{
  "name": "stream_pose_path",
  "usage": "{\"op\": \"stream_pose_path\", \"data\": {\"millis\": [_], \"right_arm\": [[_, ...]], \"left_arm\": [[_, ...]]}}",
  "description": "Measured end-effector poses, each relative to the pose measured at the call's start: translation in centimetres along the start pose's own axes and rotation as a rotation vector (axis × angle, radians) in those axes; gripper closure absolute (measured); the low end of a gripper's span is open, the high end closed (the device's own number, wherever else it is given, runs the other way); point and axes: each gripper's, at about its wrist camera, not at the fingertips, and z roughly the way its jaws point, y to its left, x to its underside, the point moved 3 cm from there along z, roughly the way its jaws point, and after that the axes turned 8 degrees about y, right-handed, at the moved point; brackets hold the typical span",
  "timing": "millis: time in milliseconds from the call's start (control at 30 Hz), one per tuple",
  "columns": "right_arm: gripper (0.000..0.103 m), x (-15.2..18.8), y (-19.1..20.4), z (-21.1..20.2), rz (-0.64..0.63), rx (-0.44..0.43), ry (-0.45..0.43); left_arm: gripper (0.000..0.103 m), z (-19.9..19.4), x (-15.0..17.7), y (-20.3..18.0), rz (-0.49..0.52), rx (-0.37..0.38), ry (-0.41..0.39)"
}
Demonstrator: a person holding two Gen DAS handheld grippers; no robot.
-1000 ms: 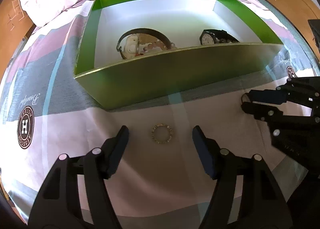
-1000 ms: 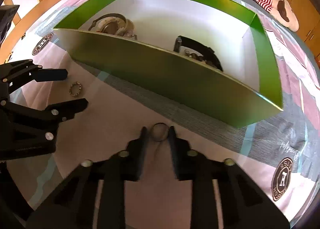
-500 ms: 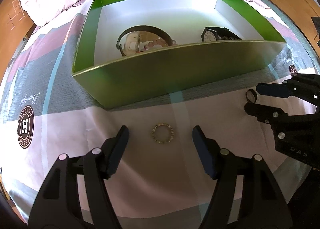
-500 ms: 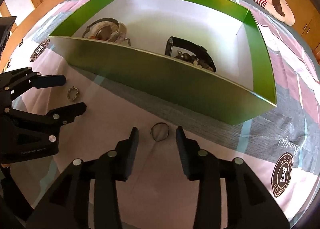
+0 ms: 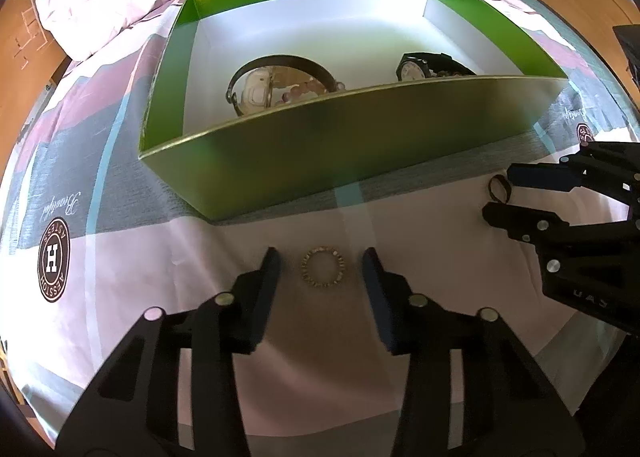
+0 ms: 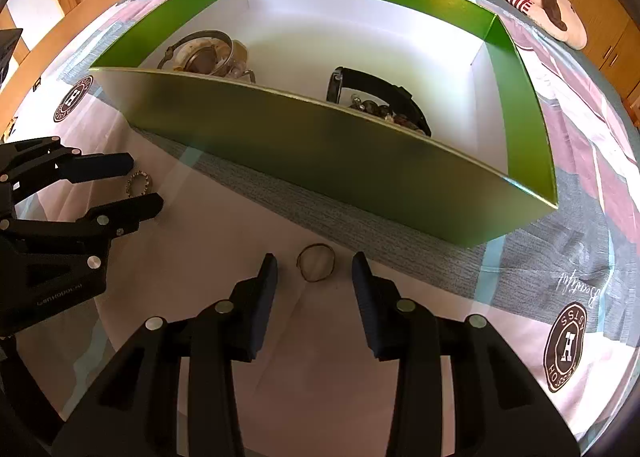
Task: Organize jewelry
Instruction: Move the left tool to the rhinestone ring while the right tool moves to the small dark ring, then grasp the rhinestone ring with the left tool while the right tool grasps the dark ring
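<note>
Green cardboard box (image 5: 320, 145) with a white inside sits on a patterned bedspread (image 5: 120, 257), its near wall facing both grippers. Inside lie a pale-faced watch (image 5: 256, 93) with a beaded bracelet (image 5: 298, 91) at the left, and a black watch (image 5: 416, 67) at the right.

Two small rings lie on the bedspread in front of the box, well apart. A beaded gold ring (image 5: 323, 267) lies flat between the fingers of the left gripper (image 5: 322, 269). A second ago those fingers stood much wider; now the jaws are closing on the ring, with a gap on each side and nothing pinched. A thin dark ring (image 6: 316, 262) lies between the fingers of the right gripper (image 6: 314, 269). A second ago that gripper was nearly clenched at this ring; it has since spread apart and now stands released, touching nothing.

Both rings remain outside the box. The left gripper seems about to pinch its ring. The right one appears to have let go or missed its first try, so a fresh grasp looks needed. Thin, flat rings on soft fabric may slip from the pads.
</note>
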Motion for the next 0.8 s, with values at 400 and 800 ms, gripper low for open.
{"op": "stream_pose_path", "data": {"millis": [400,800], "right_arm": [[0.064,0.0,0.3,0.0,-0.019,0.02,-0.014],[0.074,0.2,0.9,-0.3,-0.028,-0.013,-0.011]], "left_arm": [[0.067,-0.1,0.1,-0.3,0.002,0.005,-0.006],[0.051,-0.3,0.0,-0.3,0.003,0.045,-0.004]]}}
